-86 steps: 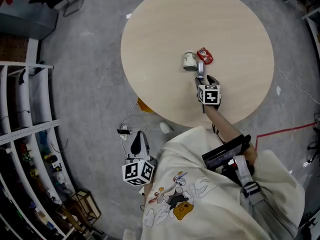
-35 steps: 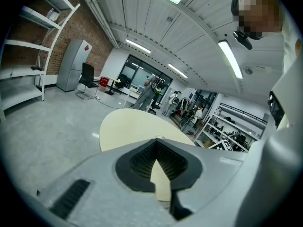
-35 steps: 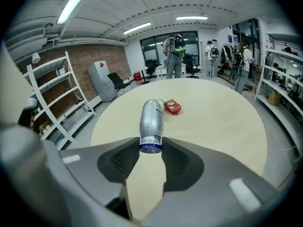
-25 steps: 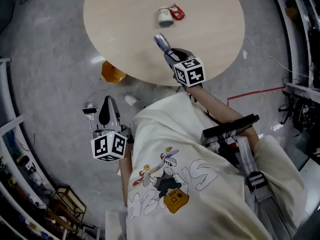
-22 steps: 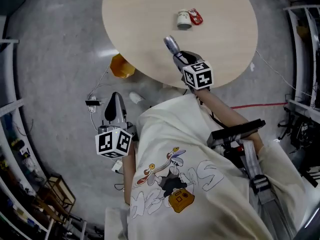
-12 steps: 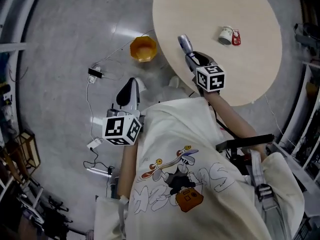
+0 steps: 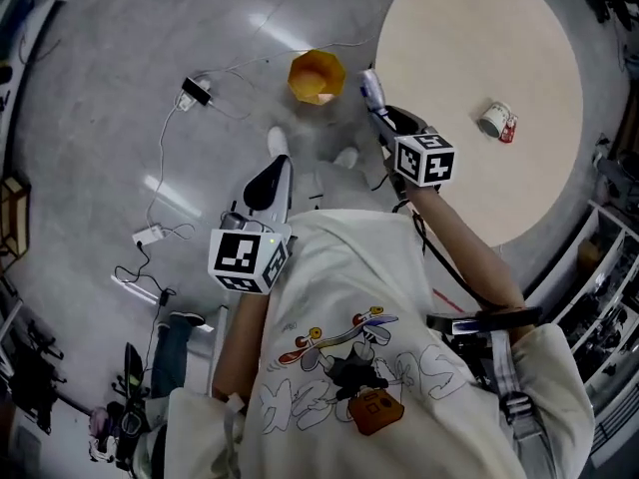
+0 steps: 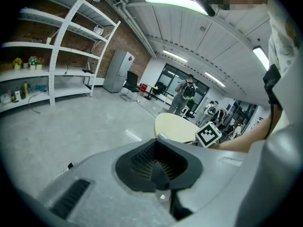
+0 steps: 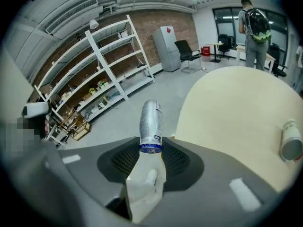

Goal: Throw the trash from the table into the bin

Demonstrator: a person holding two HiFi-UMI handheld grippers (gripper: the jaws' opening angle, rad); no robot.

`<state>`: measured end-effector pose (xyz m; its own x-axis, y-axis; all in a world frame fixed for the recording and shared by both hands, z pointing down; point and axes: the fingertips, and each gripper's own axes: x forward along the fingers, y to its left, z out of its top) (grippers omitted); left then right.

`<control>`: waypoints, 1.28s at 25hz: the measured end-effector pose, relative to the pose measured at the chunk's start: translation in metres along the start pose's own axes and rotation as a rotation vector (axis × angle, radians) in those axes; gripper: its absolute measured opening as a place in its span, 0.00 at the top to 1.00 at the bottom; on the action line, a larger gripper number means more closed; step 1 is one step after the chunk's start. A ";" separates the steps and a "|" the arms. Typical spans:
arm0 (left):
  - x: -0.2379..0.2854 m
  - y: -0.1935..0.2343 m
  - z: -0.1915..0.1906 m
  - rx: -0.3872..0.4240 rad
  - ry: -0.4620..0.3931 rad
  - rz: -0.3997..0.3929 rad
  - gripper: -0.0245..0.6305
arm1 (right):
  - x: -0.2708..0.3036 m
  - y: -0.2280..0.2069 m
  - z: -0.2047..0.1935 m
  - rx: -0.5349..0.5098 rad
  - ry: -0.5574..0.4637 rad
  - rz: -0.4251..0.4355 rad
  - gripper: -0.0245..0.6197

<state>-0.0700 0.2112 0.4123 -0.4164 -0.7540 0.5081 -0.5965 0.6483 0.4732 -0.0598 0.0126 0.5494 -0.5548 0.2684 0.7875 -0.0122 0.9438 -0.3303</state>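
Head view: the right gripper [image 7: 382,118] points toward 11 o'clock and is clamped on a silver bottle [image 7: 371,89], which sticks out past its tips. In the picture the bottle lies over the 9 o'clock edge of the round table [image 7: 469,38]. The orange bin [image 7: 317,76] stands on the floor just beside the bottle, at its 9 o'clock. A cup [image 7: 492,120] lies on its side on the table at the gripper's 3 o'clock, well apart from it, with a red wrapper [image 7: 511,129] touching it. The left gripper [image 7: 277,170] is held low at 7 o'clock of the bin, over bare floor, carrying nothing.

Left gripper view: the left gripper [image 8: 160,162] has its jaws pressed together with nothing between them. Past them, at 1 o'clock, are the table [image 8: 176,127] and the right gripper's marker cube [image 8: 209,133]. White shelves [image 8: 57,41] run along the brick wall at 10 o'clock.

Right gripper view: the right gripper [image 9: 150,163] has its jaws at a narrow gap, pinching the pale lower end of the bottle [image 9: 151,119]. The bottle's silver body and blue band rise straight toward 12 o'clock. The table [image 9: 232,103] fills the 2 o'clock side, and the cup [image 9: 290,141] lies on it at 3 o'clock. Shelves [image 9: 102,65] stand at 10 o'clock.
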 end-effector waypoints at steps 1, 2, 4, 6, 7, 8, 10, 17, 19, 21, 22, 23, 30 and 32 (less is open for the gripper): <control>0.000 0.005 -0.004 -0.008 0.011 0.008 0.95 | 0.010 0.005 -0.002 -0.001 0.027 0.026 0.73; 0.001 0.012 -0.009 -0.016 0.023 0.013 0.95 | 0.022 0.008 -0.004 -0.005 0.053 0.049 0.73; 0.005 0.025 -0.020 -0.037 0.047 0.017 0.96 | 0.045 0.014 -0.008 -0.009 0.104 0.083 0.73; 0.009 0.039 -0.030 -0.066 0.067 0.026 0.95 | 0.070 0.018 -0.014 0.011 0.152 0.107 0.73; 0.011 0.046 -0.035 -0.081 0.076 0.035 0.95 | 0.083 0.020 -0.017 0.025 0.174 0.116 0.73; 0.011 0.054 -0.040 -0.096 0.084 0.046 0.95 | 0.098 0.022 -0.021 0.036 0.196 0.126 0.73; 0.009 0.066 -0.052 -0.126 0.105 0.068 0.96 | 0.126 0.026 -0.034 0.049 0.247 0.147 0.73; 0.027 0.092 -0.080 -0.234 0.076 0.100 0.95 | 0.231 0.004 -0.083 0.070 0.371 0.125 0.73; 0.030 0.095 -0.094 -0.269 0.098 0.108 0.95 | 0.258 -0.012 -0.099 0.120 0.387 0.084 0.73; 0.031 0.095 -0.109 -0.298 0.120 0.115 0.95 | 0.280 -0.028 -0.116 0.162 0.407 0.035 0.73; 0.031 0.095 -0.117 -0.310 0.132 0.118 0.95 | 0.291 -0.035 -0.125 0.181 0.416 0.014 0.73; 0.032 0.095 -0.124 -0.323 0.146 0.121 0.95 | 0.301 -0.041 -0.134 0.197 0.422 -0.006 0.73; 0.043 0.109 -0.171 -0.385 0.209 0.154 0.95 | 0.373 -0.086 -0.179 0.280 0.415 -0.130 0.73; 0.050 0.114 -0.185 -0.401 0.219 0.171 0.95 | 0.393 -0.097 -0.191 0.244 0.427 -0.134 0.73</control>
<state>-0.0318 0.2667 0.6243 -0.3054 -0.6212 0.7217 -0.2030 0.7829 0.5880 -0.1176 0.0636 0.9902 -0.1463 0.2512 0.9568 -0.2820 0.9165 -0.2837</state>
